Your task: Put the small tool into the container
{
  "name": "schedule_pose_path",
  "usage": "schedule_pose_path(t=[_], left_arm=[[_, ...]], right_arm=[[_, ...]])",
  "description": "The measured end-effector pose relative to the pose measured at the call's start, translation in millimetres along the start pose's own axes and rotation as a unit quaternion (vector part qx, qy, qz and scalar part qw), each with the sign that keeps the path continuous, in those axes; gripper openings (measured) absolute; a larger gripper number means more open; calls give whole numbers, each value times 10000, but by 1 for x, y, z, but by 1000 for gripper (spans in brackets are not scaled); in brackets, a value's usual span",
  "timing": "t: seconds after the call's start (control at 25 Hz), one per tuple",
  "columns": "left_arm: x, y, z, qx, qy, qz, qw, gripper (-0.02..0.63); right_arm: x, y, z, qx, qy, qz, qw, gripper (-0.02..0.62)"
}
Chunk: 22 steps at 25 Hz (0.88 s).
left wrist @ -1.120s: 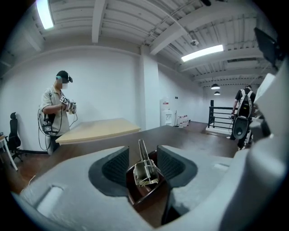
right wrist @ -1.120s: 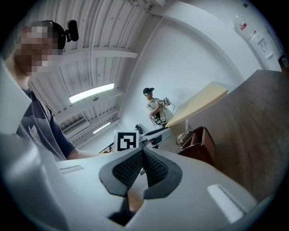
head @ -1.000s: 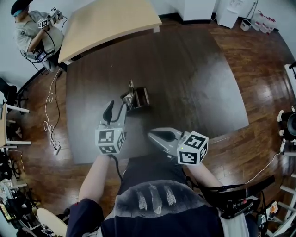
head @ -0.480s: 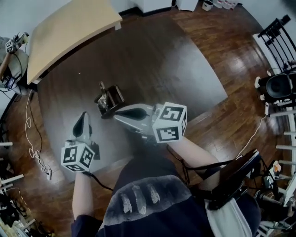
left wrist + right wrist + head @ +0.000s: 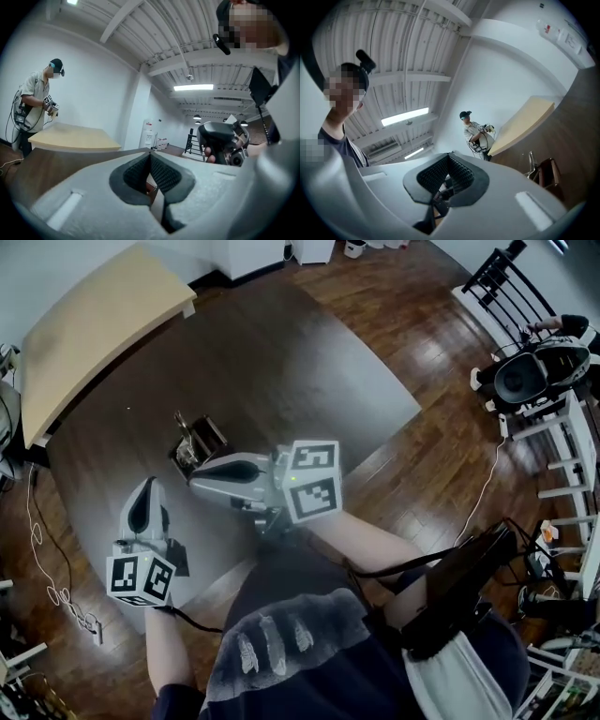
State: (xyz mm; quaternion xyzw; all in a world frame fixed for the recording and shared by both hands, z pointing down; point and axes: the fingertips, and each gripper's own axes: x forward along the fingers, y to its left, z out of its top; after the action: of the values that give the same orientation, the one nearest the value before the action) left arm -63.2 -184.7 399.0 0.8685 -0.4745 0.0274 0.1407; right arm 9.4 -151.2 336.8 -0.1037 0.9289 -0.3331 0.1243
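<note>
Dark tabletop [image 5: 309, 352], container [image 5: 204, 439] just beyond closed right tongs [image 5: 193, 481], closed left tongs [image 5: 147, 487] nearby

Ceiling strip lights [image 5: 193, 87] wash the room in bright, even light. Pale glare sheens the dark work surface [image 5: 309, 362] and the wood floor [image 5: 441, 427]. Fisheye distortion bends every edge, both gripper views darken at the corners, and the close foreground looks soft, perhaps out of focus.

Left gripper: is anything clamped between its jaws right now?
No, the left gripper has its jaws shut pad to pad, nothing between them.
</note>
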Motion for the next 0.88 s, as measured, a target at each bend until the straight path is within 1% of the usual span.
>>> schedule_pose_path(t=[0.08,0.2,0.28,0.36,0.48,0.56,0.68,0.8,0.88], left_arm=[[-6,-1,9,-50,-154,-122,9998,0],[-19,-6,20,-170,-390,-251,9988,0],[-28,-13,25,-261,-558,-365,9974,0],[-34,-19,29,-318,-717,-512,9956,0],[-36,-21,37,-159,-966,-679,9929,0],[-39,-21,47,-88,-1229,-779,9893,0],[-46,-23,64,-92,-1590,-891,9832,0],[-47,-28,73,-291,-1750,-1083,9782,0],[-46,-29,76,-544,-1809,-1251,9740,0]], right_arm=[[1,4,4,123,-246,46,9996,2],[1,14,4,151,-423,7,9990,2],[-2,28,1,299,-524,179,9980,2],[-6,41,-1,561,-675,418,9953,2],[-8,49,0,827,-875,553,9912,2],[-8,49,1,878,-935,504,9905,1],[-9,47,1,851,-948,290,9914,2],[-12,41,0,723,-930,39,9930,1],[-13,40,0,623,-910,-71,9939,2]])
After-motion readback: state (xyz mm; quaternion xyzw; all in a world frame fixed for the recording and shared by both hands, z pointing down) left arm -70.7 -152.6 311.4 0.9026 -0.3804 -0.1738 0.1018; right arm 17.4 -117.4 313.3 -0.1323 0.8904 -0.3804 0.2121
